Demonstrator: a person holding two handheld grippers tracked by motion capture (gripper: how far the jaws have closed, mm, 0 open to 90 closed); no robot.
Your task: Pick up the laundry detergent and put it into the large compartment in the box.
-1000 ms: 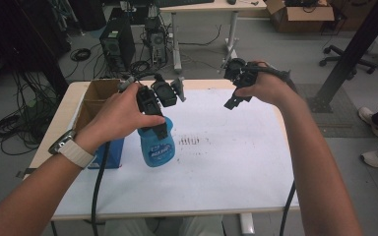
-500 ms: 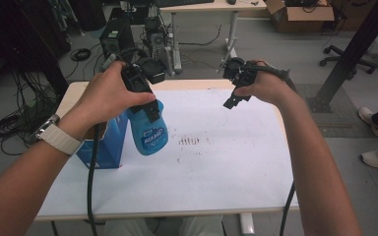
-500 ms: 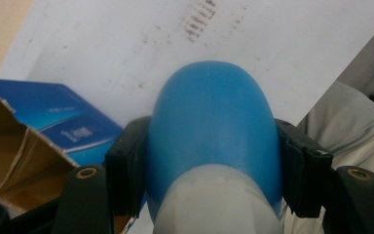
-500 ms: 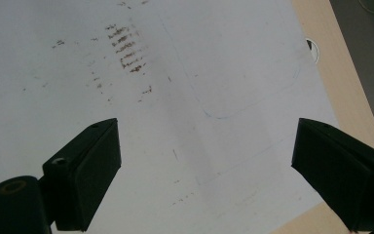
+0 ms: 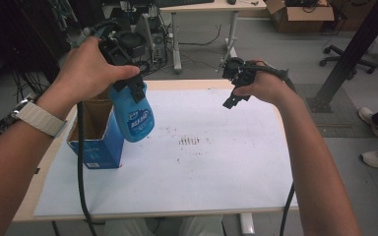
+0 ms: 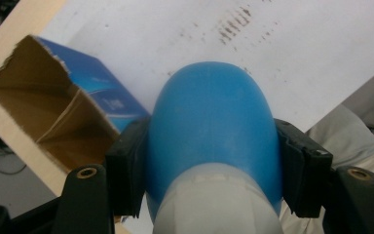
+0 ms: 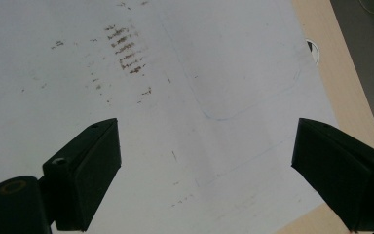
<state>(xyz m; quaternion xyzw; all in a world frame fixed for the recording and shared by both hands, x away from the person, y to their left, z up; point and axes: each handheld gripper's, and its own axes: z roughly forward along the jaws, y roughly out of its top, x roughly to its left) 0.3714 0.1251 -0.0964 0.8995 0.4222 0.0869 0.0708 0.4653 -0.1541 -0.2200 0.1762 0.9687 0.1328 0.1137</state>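
Nearest in, the left gripper (image 5: 128, 73) has its jaws clamped on the blue bottle (image 5: 137, 114) — pads pinching both flanks just past the pale neck, long axis hanging down in the air. Just below and to the left sits the open blue box (image 5: 94, 140), mouth up — that's the drop line. Farther across, the right gripper (image 7: 202, 168) hovers over the white sheet (image 7: 175, 73), jaws wide and empty.

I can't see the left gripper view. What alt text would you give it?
Two black jaws clamp the sides of a blue bottle held above a white-covered table. An open blue cardboard box stands below to the left, its brown inside showing.
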